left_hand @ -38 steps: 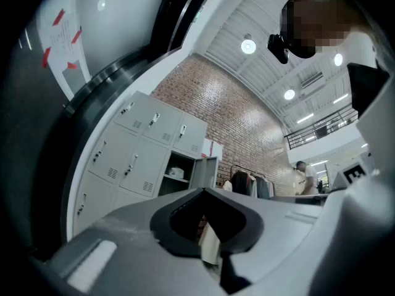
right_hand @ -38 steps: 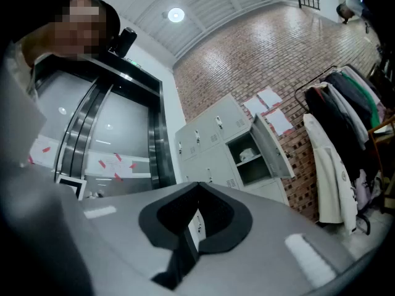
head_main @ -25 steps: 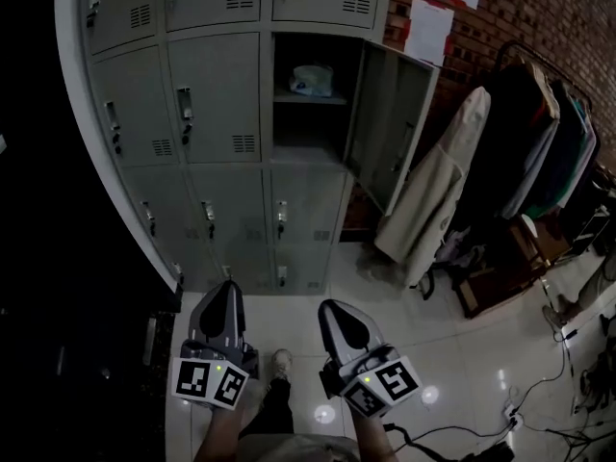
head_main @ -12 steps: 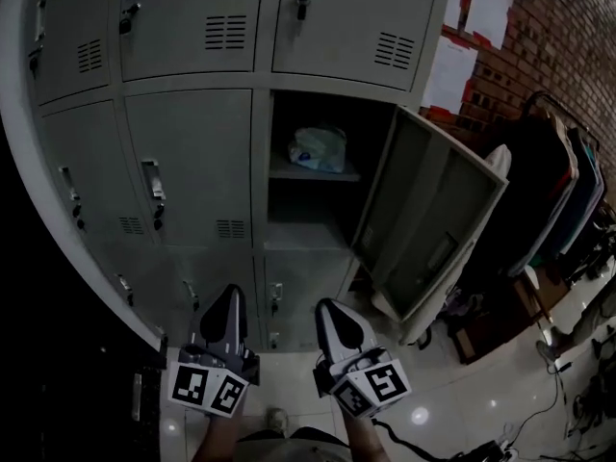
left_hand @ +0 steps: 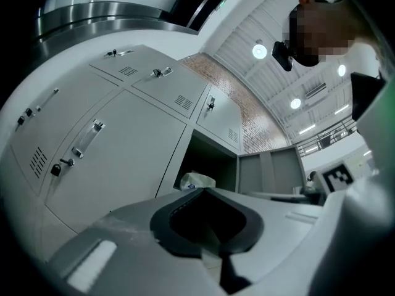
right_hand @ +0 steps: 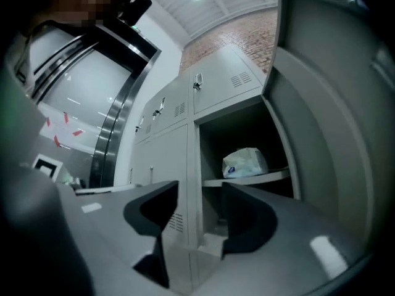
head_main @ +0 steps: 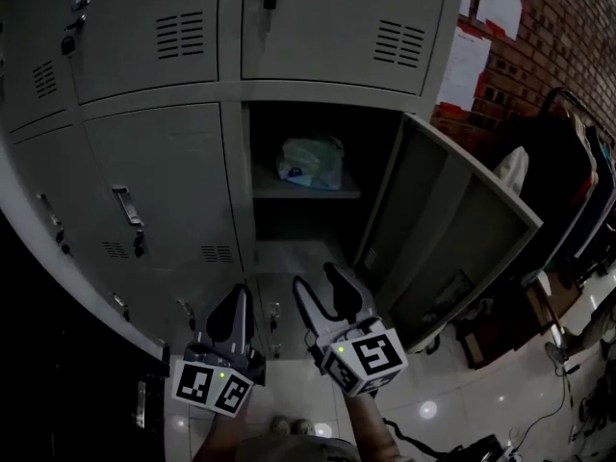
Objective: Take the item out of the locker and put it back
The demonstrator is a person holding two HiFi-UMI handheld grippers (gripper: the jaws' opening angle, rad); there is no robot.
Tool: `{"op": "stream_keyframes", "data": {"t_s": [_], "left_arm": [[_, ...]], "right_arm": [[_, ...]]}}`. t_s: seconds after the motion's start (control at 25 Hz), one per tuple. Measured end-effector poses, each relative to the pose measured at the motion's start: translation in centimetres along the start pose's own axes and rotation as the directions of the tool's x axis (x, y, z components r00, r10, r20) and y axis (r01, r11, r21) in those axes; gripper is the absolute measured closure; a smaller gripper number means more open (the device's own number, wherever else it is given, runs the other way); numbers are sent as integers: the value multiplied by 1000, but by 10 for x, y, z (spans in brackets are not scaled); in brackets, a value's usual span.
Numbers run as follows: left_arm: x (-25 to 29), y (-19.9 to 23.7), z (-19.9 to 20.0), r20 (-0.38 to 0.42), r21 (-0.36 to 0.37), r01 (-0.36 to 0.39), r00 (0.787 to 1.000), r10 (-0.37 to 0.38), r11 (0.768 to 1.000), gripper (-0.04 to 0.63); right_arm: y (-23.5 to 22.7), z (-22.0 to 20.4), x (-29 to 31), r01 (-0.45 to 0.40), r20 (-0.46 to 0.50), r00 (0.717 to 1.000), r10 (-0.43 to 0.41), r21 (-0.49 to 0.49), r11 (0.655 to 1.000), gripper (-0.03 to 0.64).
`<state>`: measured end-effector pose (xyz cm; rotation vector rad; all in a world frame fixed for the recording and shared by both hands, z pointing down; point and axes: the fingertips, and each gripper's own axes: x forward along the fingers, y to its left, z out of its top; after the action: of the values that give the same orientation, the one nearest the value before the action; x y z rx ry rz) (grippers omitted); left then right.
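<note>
Over the last second the head view had closed in on the bank of grey lockers: the open locker (head_main: 243, 191) now filled the middle of the picture, where it had stood small and far before, and the floor and coat rack at the right had mostly dropped out of view. Both grippers had been carried forward and up with that approach. The right gripper (head_main: 316, 282) had also rolled a little, and its fingers (right_hand: 250, 217) had just been opening. They stood spread with nothing between them, aimed at the lower part of the opening. The left gripper (head_main: 238, 301) kept its fingers pressed together and empty, pointing at the closed door to the left of the opening.

I judged this to be the end of the walk-up, with the right gripper being readied for the take. The item had not yet been touched, and the gripper was well short of it and below shelf height.

The item (head_main: 310, 162) was a soft, crumpled plastic packet, pale whitish-green with a small blue mark on its near left face. It lay on the shelf (head_main: 289, 194) inside the open locker, towards the right of the shelf and close to its front edge. The locker door (head_main: 452, 229) hung wide open to the right, leaving the way in clear. Being limp, the packet would probably give under a pinch.
</note>
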<state>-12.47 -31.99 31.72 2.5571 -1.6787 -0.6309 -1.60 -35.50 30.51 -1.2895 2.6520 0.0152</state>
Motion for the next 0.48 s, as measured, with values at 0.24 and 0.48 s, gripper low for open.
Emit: {"op": "stream_keyframes", "data": {"t_s": [0.24,0.48], "left_arm": [[10,13,-5,-8,9,-29,1000,29,1000,589],[5,48,7,19,15,-108,994,108,994,589]], "right_arm": [[-72,31,122,115,-127,984,-126,-90,989,136],[-129,33,167,244,-158,953,-257,-97,965,132]]}}
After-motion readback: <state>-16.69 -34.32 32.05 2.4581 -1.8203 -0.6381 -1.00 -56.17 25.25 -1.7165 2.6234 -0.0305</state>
